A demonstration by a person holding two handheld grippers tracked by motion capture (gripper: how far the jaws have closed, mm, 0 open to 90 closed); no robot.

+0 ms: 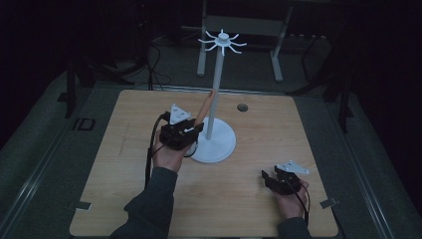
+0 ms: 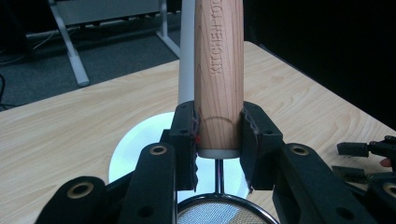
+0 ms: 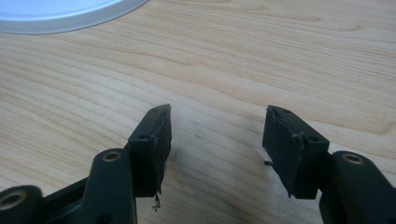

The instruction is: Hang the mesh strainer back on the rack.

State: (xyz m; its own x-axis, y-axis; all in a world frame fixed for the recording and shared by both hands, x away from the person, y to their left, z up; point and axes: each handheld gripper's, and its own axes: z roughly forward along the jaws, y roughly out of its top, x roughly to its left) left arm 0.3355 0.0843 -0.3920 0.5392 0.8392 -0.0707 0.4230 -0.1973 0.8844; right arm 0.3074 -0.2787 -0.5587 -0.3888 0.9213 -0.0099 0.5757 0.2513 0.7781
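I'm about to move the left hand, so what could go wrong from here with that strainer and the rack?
The left gripper clamps the strainer's wooden handle near its lower end, so it may pivot or slip. The handle stands close beside the rack's white pole; a swing could knock the rack. The right gripper is open, low over the table, giving no support.

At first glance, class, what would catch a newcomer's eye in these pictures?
The white hook stand rising from the middle of the wooden table draws the eye first. Next comes the left gripper, jaws clamped on a strainer's wooden handle stamped with lettering, beside the stand's pole. The right gripper waits open at the near right.
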